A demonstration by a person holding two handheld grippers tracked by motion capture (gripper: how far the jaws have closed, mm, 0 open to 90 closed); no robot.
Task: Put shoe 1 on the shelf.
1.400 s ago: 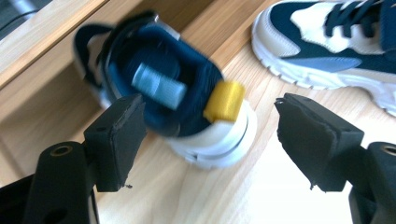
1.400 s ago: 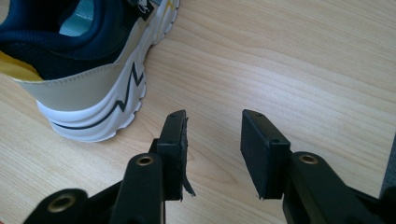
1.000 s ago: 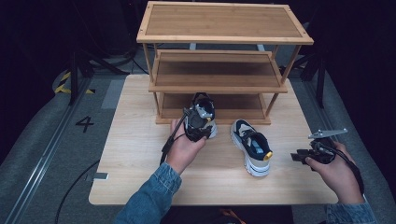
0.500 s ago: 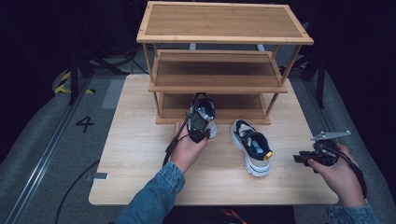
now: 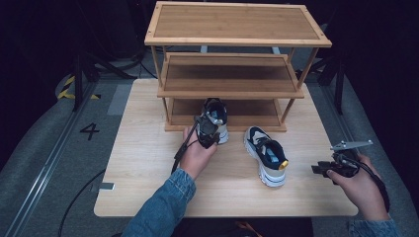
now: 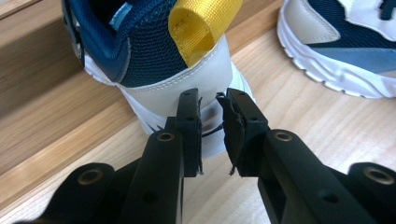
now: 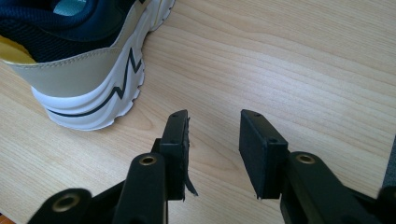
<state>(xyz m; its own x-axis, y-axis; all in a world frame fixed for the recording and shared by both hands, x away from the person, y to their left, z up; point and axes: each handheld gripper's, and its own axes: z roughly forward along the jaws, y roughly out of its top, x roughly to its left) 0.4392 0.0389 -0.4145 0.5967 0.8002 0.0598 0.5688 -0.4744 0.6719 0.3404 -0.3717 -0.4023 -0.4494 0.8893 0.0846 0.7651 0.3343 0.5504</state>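
Observation:
A navy, white and beige sneaker (image 5: 216,112) with a yellow heel loop stands toe-first on the bottom shelf (image 5: 257,117) of a wooden rack, its heel sticking out over the table. My left gripper (image 5: 208,127) sits right behind that heel (image 6: 154,60). Its jaws (image 6: 210,100) stand a narrow gap apart, open, with nothing between them. The matching sneaker (image 5: 267,155) lies on the table to the right, heel toward me. My right gripper (image 5: 320,169) hovers open at the table's right edge. In the right gripper view that sneaker's heel (image 7: 88,74) lies to the left of its jaws (image 7: 215,119).
The three-tier wooden rack (image 5: 237,29) stands at the back of the light wooden table (image 5: 148,187); its top and middle shelves are bare. In the left gripper view the second sneaker (image 6: 345,42) shows at the upper right. Dark floor and cables surround the table.
My left gripper has dipped slightly behind the sneaker's heel at the rack. The right hand and the second sneaker have stayed put.

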